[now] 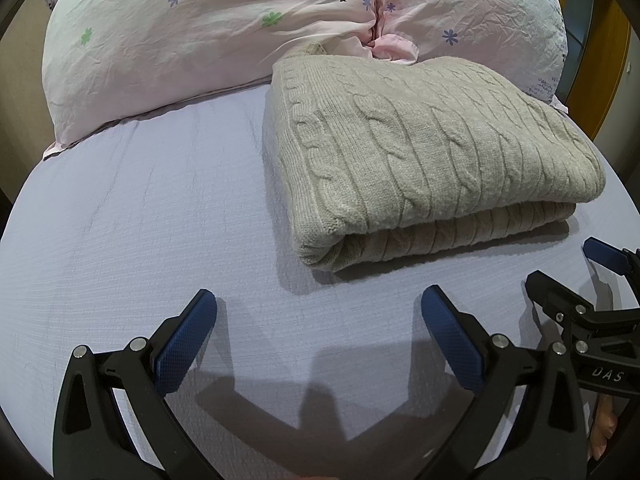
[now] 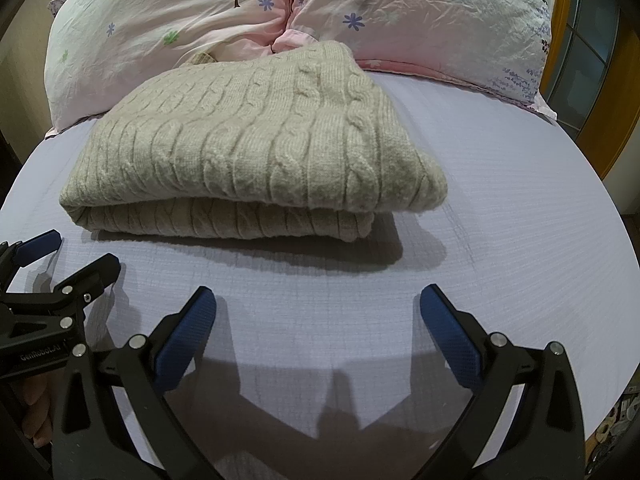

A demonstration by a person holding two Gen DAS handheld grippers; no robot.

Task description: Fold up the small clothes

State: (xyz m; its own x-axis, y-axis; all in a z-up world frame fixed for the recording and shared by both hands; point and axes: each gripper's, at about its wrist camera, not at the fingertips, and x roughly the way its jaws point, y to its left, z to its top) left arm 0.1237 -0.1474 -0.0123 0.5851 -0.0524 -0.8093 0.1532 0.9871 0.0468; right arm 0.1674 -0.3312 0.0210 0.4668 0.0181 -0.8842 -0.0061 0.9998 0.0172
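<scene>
White letters on the black body of the left tongs (image 2: 316, 300), seen from the right wrist view, read "GenRobot.AI". On the right tongs (image 1: 572, 268), seen from the left wrist view, the letters "DAS" show.

Both tongs are wide open. The left tongs (image 1: 318, 300) hold nothing, and the blue pads (image 1: 184, 344) hang just over the bed sheet (image 1: 140, 220). The right tongs hold nothing too. They sit side by side, close together, near the front of the bed.

The sweater (image 1: 420, 160) is beige with thick twisty rope lines knitted in. It is folded into a fat, neat block with two layers showing at the front edge. It lies flat on the pale purple sheet, a little way beyond the tongs and not touching them. Its far end touches the pink pillows (image 1: 200, 28), which have little flowers and a tree printed on them.
</scene>
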